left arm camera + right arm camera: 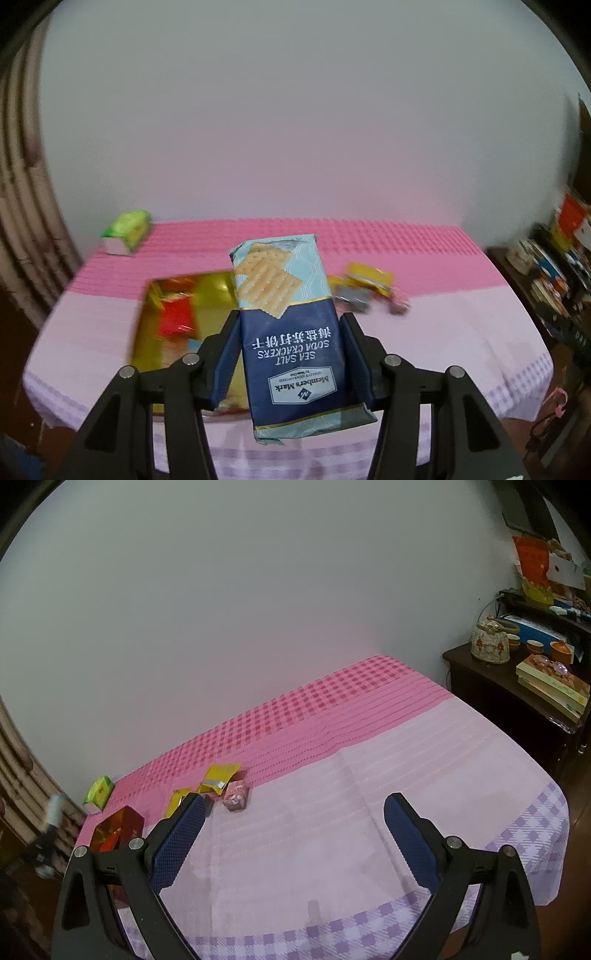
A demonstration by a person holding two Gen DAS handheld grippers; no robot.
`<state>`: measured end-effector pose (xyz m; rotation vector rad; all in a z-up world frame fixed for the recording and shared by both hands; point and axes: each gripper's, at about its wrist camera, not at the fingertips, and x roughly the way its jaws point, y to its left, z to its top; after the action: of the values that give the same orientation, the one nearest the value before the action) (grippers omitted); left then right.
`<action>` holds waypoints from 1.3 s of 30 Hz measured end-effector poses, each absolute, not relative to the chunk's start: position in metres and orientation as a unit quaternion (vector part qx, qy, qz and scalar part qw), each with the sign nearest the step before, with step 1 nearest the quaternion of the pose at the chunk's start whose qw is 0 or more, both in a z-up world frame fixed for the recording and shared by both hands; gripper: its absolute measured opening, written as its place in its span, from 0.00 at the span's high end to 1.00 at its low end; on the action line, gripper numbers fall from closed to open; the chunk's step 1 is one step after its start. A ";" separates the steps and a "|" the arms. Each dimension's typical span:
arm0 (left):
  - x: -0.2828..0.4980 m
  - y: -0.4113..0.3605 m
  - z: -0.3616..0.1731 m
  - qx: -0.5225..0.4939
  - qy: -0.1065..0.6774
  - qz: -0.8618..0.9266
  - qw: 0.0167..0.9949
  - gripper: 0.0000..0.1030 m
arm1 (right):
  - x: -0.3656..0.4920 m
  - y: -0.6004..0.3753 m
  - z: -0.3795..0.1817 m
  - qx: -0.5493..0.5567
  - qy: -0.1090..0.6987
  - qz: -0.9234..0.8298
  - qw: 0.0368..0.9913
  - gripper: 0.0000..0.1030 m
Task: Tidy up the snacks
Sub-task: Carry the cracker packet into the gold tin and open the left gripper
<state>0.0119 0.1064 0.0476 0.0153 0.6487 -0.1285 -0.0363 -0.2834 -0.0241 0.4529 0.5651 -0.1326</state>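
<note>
My left gripper (290,325) is shut on a blue and teal pack of sea salt soda crackers (284,321) and holds it in the air above the table. Below and left of it is a gold box (218,288) with red packets inside. Yellow packets (367,278) and a pink packet (399,304) lie on the cloth to the right. My right gripper (295,812) is open and empty over the pale cloth. In the right wrist view the yellow packets (219,775), pink packet (235,794) and gold box (118,829) lie to its left.
A green carton (127,232) stands at the far left corner, also in the right wrist view (99,791). The table has a pink checked cloth (369,760) against a white wall. A dark side cabinet (509,701) with a teapot, cups and books stands to the right.
</note>
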 end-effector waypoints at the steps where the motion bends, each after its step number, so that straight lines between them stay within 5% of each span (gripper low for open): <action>1: 0.009 0.117 0.054 0.006 0.313 -0.054 0.948 0.48 | -0.036 -0.282 -0.024 0.220 0.278 -0.064 0.933 0.06; 14: 0.000 0.173 0.063 0.009 0.318 -0.010 0.948 0.48 | -0.038 -0.276 -0.025 0.214 0.282 -0.056 0.934 0.06; 39: 0.062 0.204 -0.013 -0.014 0.385 0.019 0.923 0.48 | -0.018 -0.260 -0.052 0.180 0.323 -0.062 0.927 0.06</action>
<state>0.0625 0.2036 -0.0132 -0.0294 0.7904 0.0391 -0.0183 -0.2603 -0.0523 0.3686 0.6624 -0.1274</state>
